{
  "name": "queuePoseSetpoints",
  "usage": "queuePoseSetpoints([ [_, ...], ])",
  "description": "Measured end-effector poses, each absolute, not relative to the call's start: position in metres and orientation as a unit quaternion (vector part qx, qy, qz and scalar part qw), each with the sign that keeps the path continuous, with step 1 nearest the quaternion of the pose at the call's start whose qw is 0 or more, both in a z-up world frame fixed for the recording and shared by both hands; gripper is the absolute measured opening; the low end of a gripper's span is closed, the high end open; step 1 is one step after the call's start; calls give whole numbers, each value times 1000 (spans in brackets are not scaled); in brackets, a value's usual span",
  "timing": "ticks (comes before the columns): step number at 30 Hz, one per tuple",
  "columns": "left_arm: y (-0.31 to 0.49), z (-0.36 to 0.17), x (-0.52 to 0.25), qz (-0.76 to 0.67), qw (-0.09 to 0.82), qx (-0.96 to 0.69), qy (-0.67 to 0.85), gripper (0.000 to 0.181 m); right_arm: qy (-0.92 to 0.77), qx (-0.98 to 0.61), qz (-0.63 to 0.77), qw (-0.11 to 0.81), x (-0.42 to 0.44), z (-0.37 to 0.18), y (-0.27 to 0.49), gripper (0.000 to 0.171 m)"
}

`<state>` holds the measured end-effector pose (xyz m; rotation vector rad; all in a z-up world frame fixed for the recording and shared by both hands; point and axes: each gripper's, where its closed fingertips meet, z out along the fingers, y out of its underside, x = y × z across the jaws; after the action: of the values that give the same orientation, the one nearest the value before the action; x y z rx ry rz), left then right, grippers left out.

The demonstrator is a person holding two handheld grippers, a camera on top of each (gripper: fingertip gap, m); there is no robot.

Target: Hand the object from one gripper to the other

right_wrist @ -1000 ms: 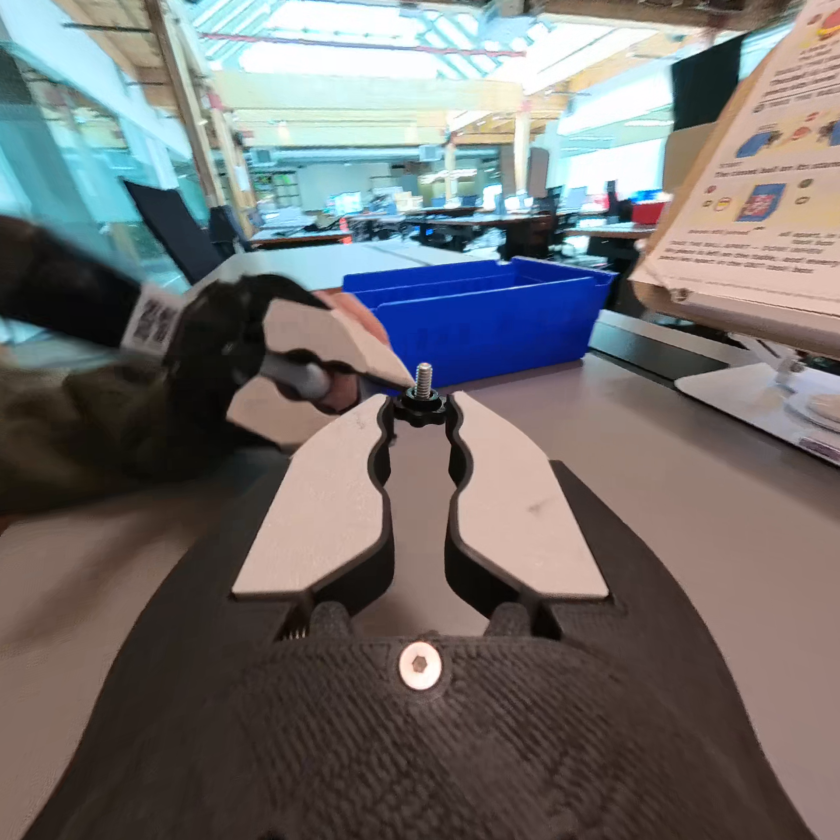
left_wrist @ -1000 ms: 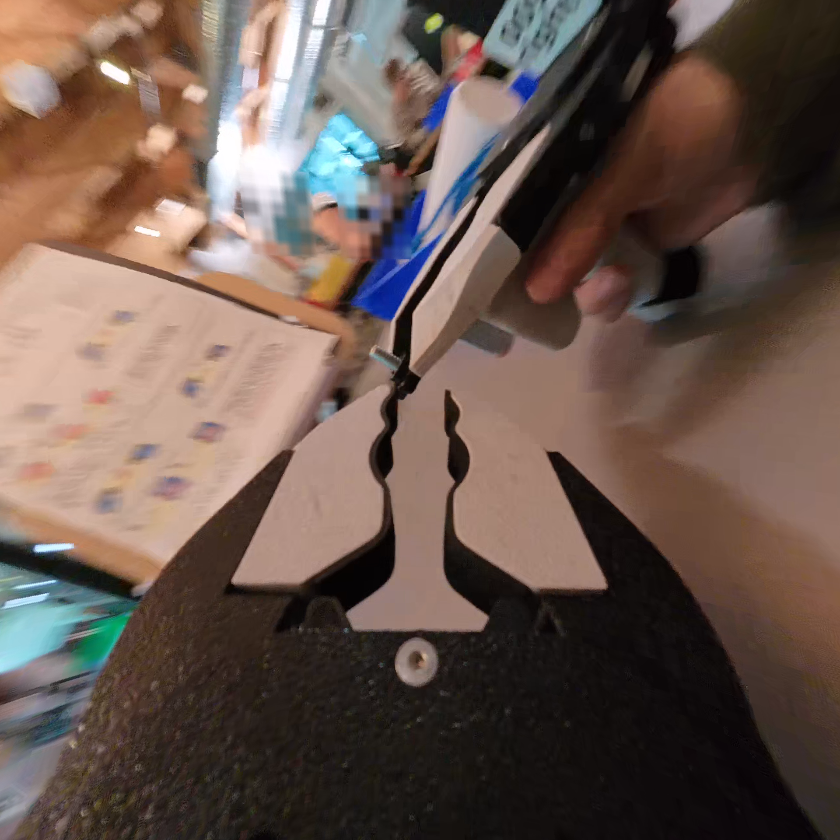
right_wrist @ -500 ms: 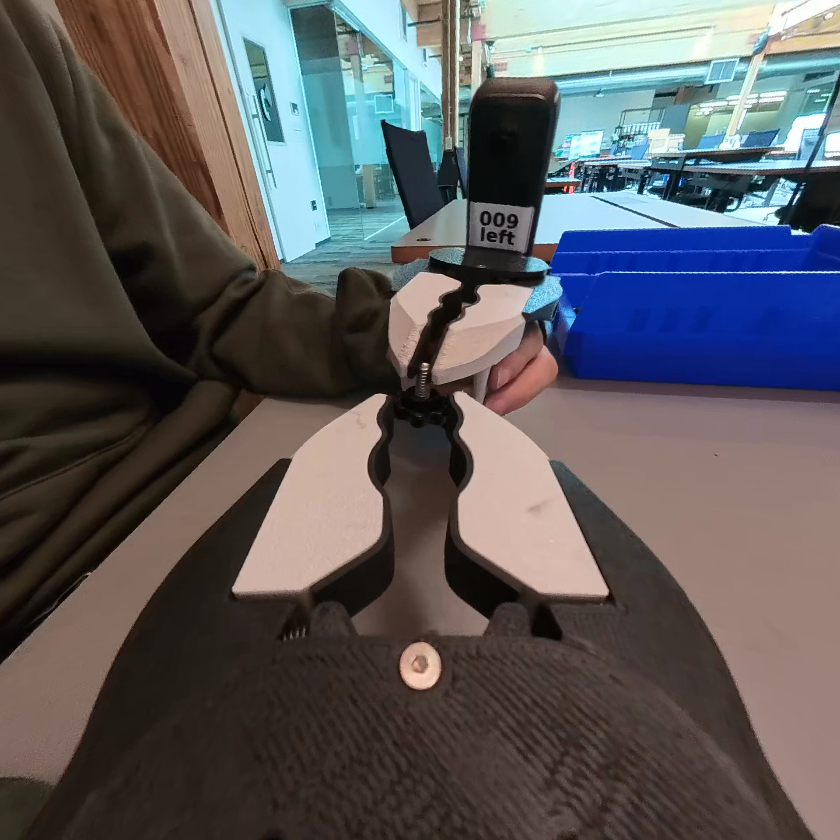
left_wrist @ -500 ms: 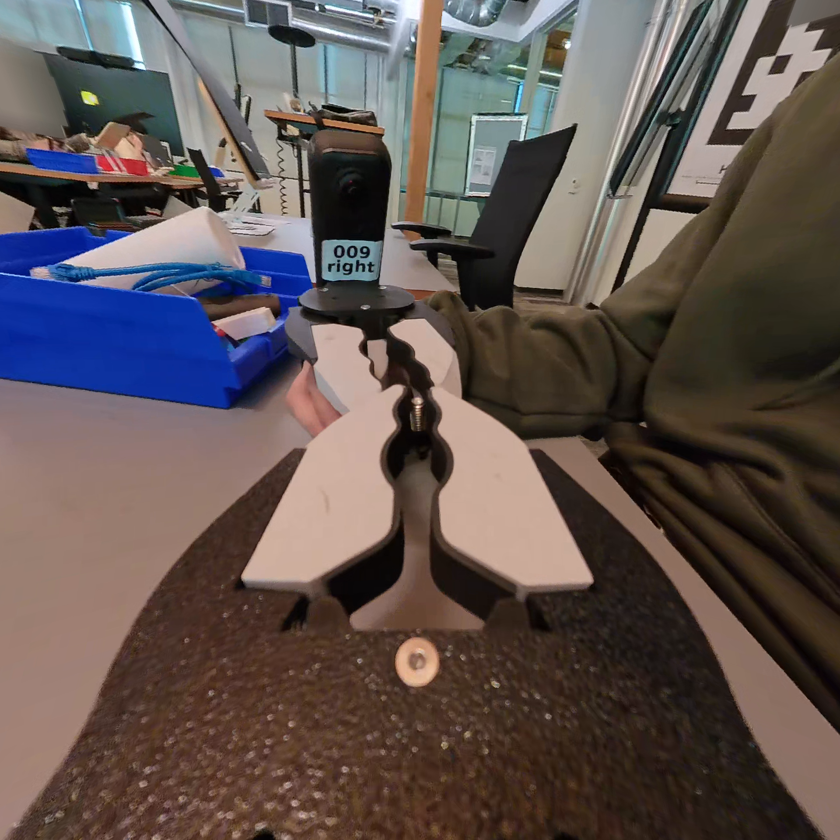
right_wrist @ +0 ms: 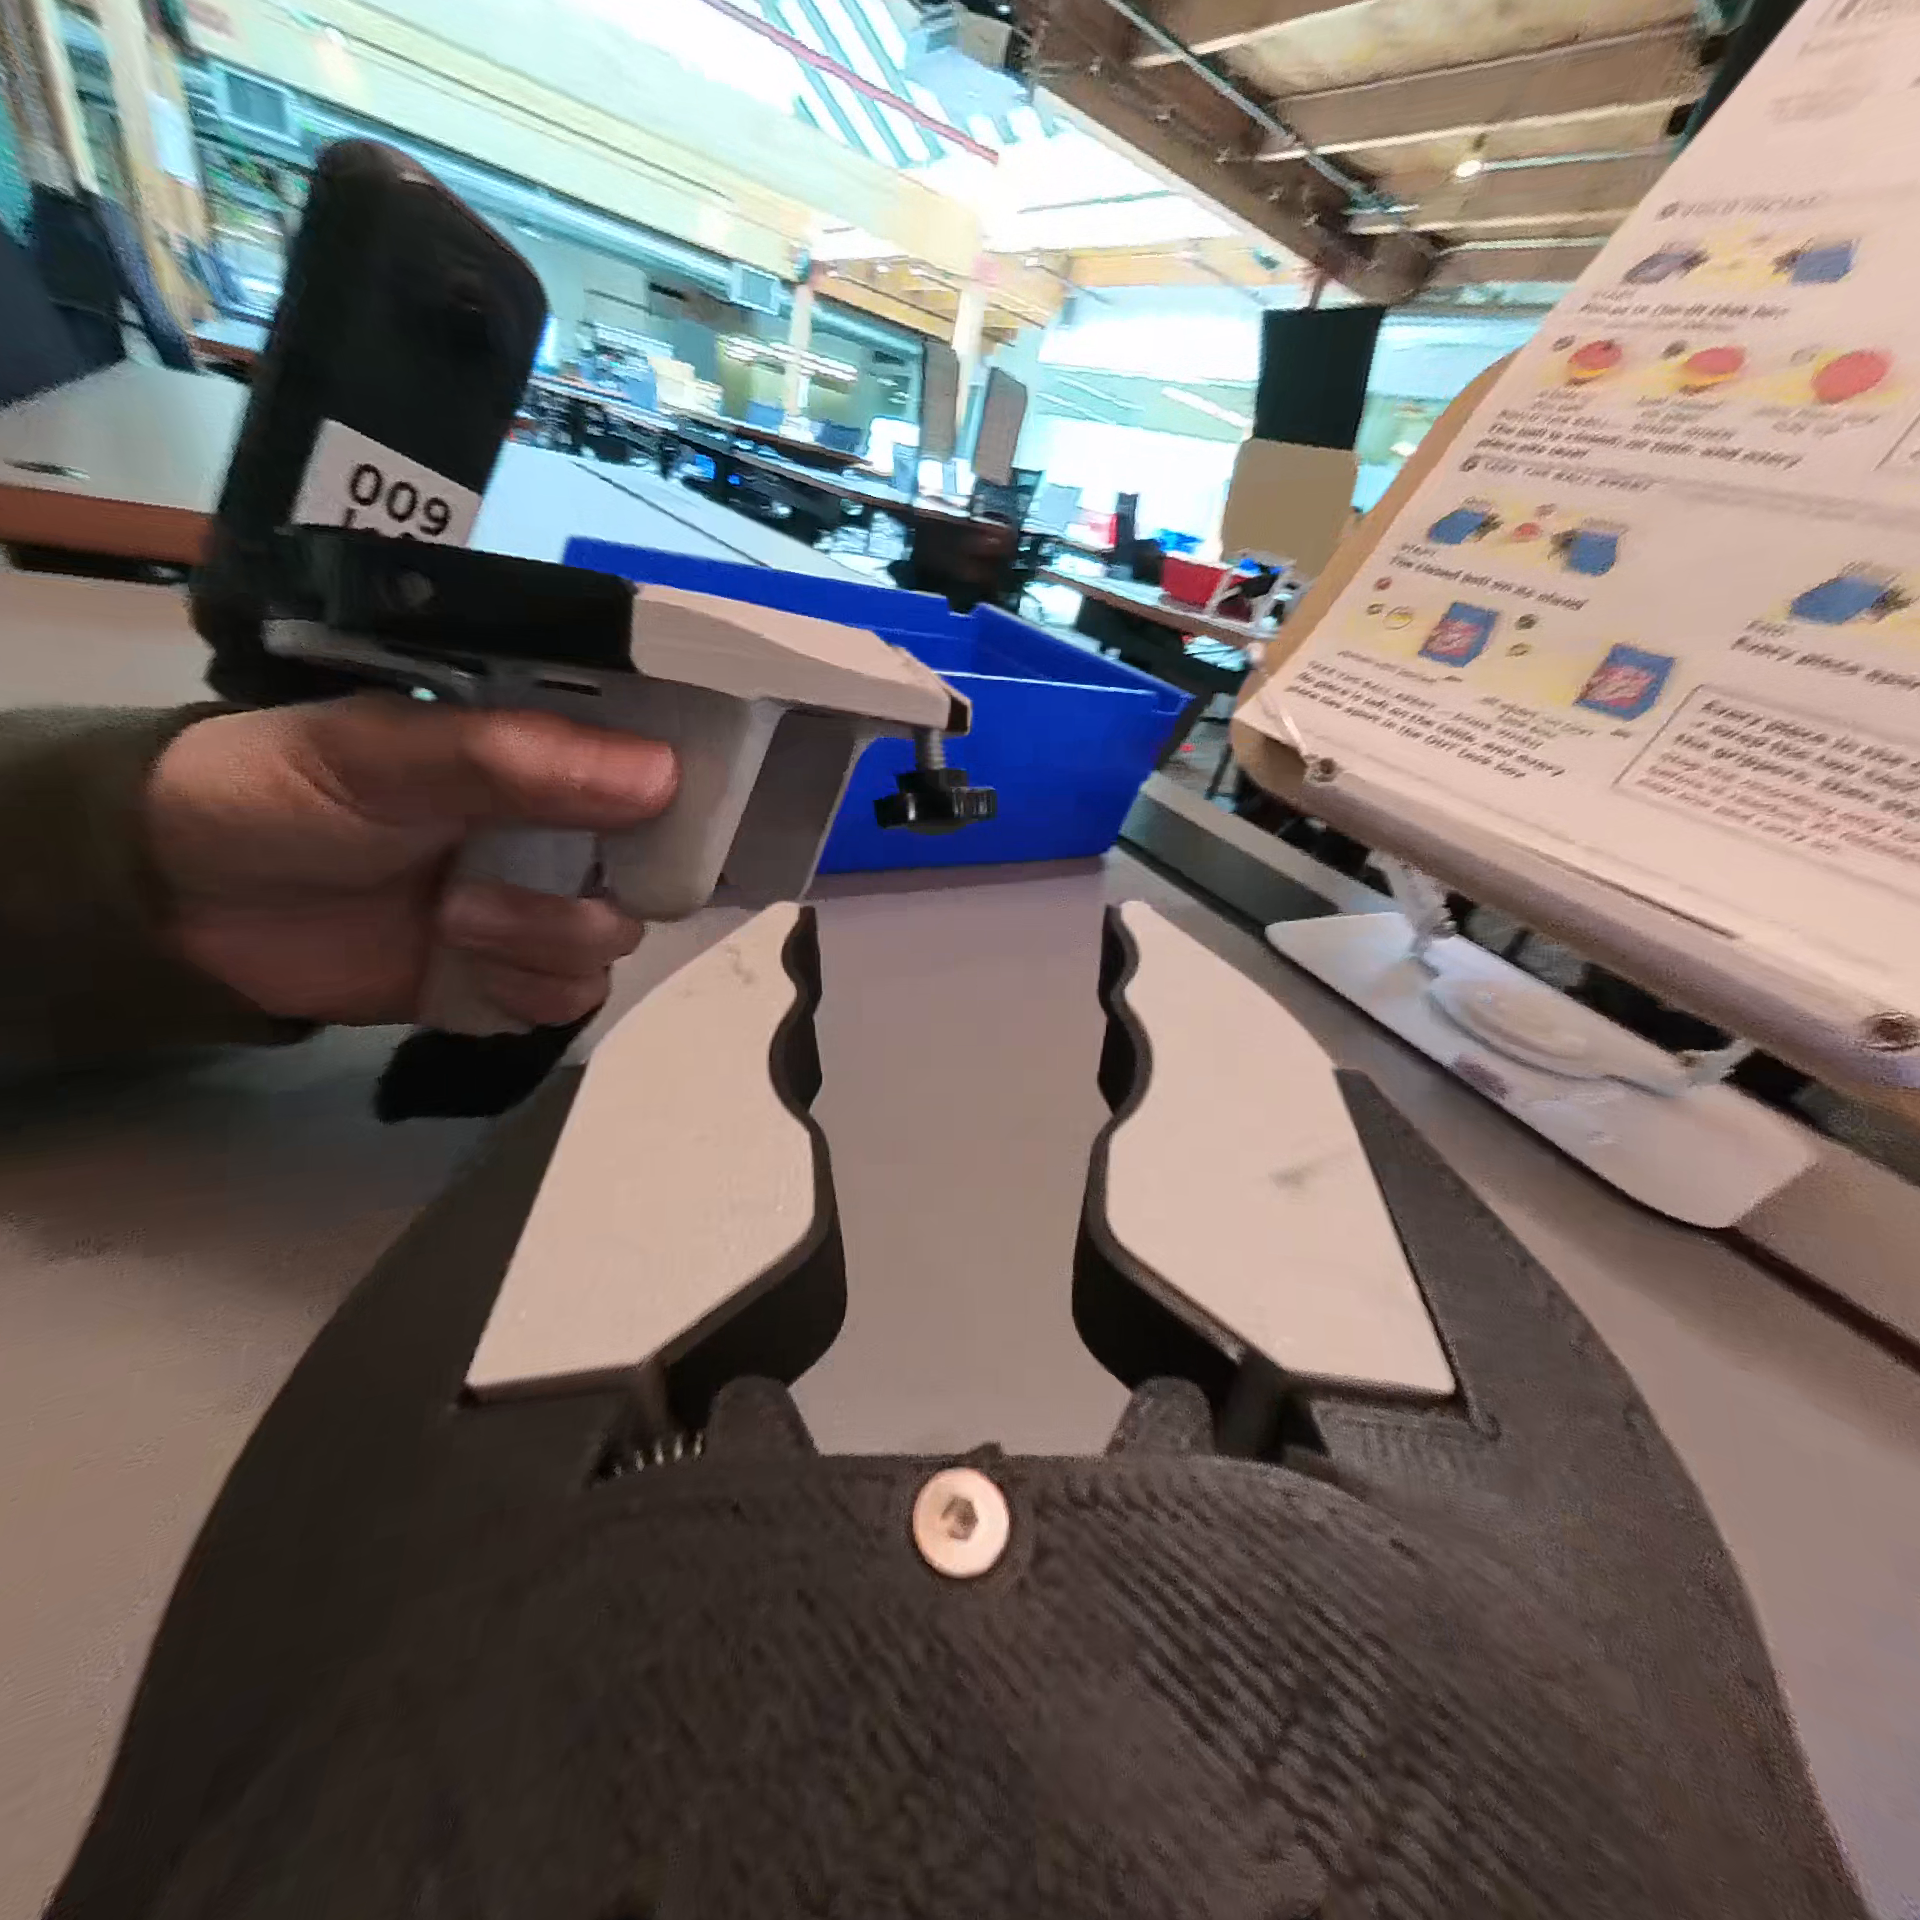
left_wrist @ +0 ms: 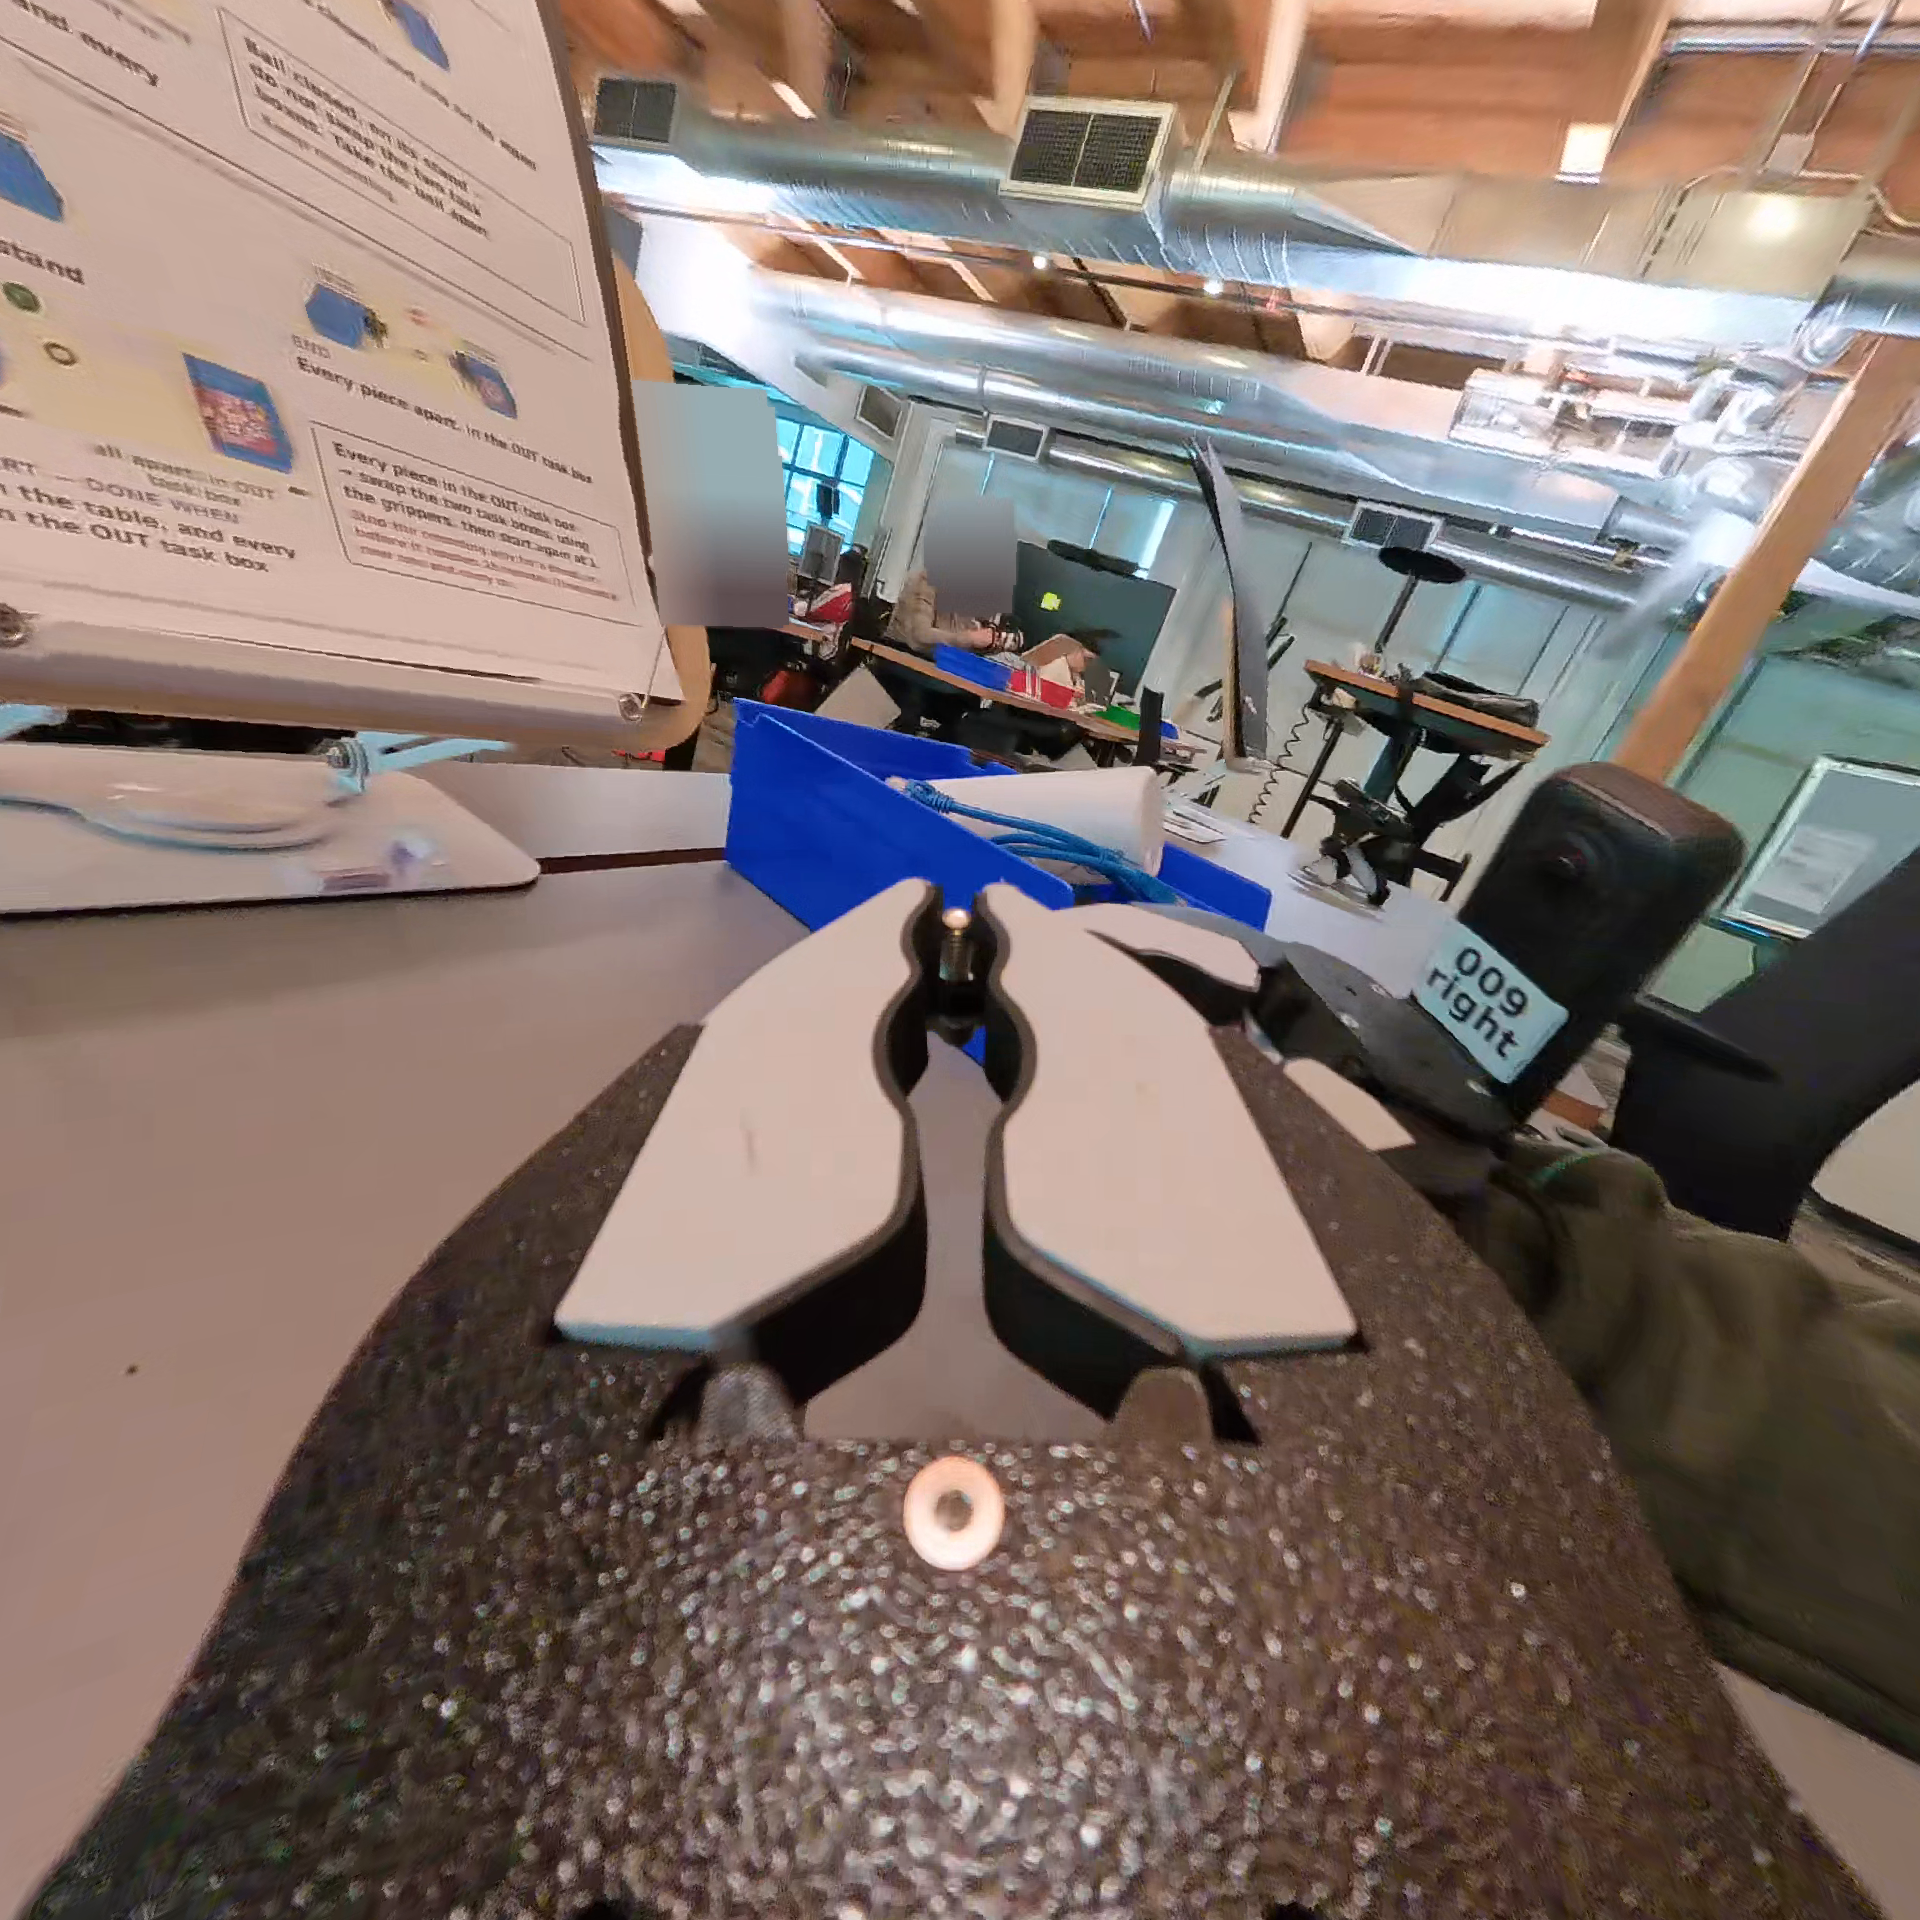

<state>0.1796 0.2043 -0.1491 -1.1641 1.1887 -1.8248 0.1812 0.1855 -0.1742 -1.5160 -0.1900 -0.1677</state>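
The object is a small thumb screw with a black knob and a silver threaded shaft [left_wrist: 954,961]. My left gripper [left_wrist: 954,920] is shut on its shaft, held above the table. In the right wrist view the same screw [right_wrist: 935,795] hangs knob-down from the tips of the left gripper [right_wrist: 951,717], which a hand [right_wrist: 395,831] holds at upper left. My right gripper [right_wrist: 958,920] is open and empty, its tips just below and apart from the screw. The right gripper also shows in the left wrist view [left_wrist: 1174,940], to the right.
A blue bin [left_wrist: 821,831] with a white roll and blue cable stands behind on the grey table [left_wrist: 260,1091]; it also shows in the right wrist view [right_wrist: 1049,748]. An instruction board on a white stand [right_wrist: 1621,540] leans at the right. A green sleeve [left_wrist: 1704,1403] lies nearby. My left and right fingertips are right by each other.
The right gripper has let go of the screw and opened wide. The left gripper now holds the screw alone and has swung away from facing the right gripper, towards the bin.
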Motion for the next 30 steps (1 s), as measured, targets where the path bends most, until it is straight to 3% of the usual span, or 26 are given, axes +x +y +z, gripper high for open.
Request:
queuePoseSetpoints([
  [9, 191, -162, 182, -722, 272, -446, 453, 5, -111, -666, -93, 732, 174, -171, 199, 40],
  [11, 187, -161, 181, -724, 273, -439, 458, 5, -106, -671, -92, 728, 175, -172, 198, 25],
  [20, 184, -153, 178, -711, 310, -422, 470, 5, -114, -689, -94, 709, 174, -172, 196, 24],
  [25, 173, -139, 165, -730, 270, -339, 529, 7, -128, -678, 162, 705, 154, -158, 183, 24],
  [28, 170, -138, 160, -726, 223, -298, 578, 18, -107, -628, 378, 672, 147, -147, 170, 24],
  [30, 167, -137, 154, -737, 164, -255, 604, 16, -110, -586, 489, 637, 145, -140, 161, 24],
])
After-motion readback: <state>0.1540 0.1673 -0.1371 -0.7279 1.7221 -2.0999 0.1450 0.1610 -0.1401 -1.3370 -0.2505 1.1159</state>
